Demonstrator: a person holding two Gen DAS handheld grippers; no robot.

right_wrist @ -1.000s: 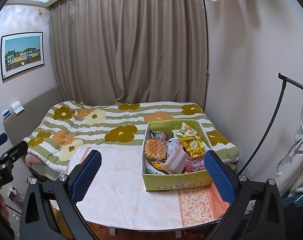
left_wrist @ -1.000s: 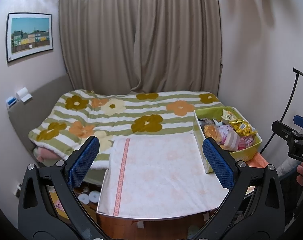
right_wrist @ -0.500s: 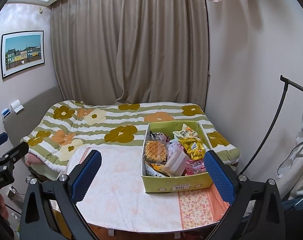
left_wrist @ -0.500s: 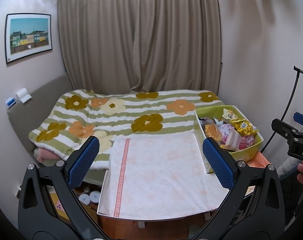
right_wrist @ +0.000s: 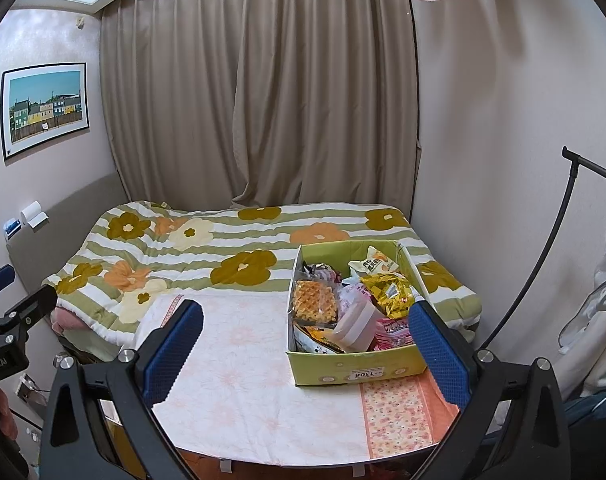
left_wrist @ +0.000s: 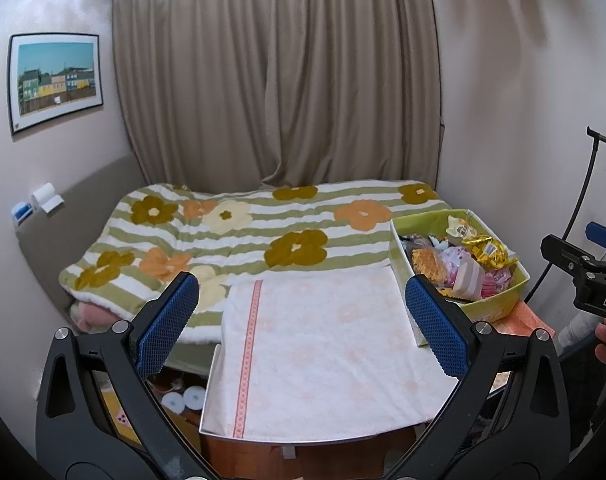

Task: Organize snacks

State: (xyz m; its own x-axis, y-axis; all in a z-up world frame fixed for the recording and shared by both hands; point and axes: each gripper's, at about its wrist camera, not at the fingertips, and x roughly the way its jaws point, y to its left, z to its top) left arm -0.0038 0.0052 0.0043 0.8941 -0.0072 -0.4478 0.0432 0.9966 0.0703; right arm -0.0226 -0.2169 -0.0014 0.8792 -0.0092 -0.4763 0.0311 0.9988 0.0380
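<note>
A green cardboard box (right_wrist: 359, 368) full of snack packets stands on the right side of a cloth-covered table (right_wrist: 239, 380). In it I see a waffle pack (right_wrist: 315, 300), a gold foil bag (right_wrist: 387, 290) and a pale bag (right_wrist: 373, 266). The box also shows in the left wrist view (left_wrist: 499, 308) at the right. My left gripper (left_wrist: 299, 318) is open and empty, held above the table's near left part. My right gripper (right_wrist: 303, 342) is open and empty, held in front of the box, apart from it.
A bed with a flowered striped blanket (right_wrist: 231, 256) lies behind the table. Curtains (right_wrist: 259, 92) hang at the back. A black rack pole (right_wrist: 543, 256) stands at the right. Rolls (left_wrist: 183, 398) lie on the floor left of the table.
Both grippers have drifted slightly; the view of the table and box has shifted a little. Both stay open and empty.
</note>
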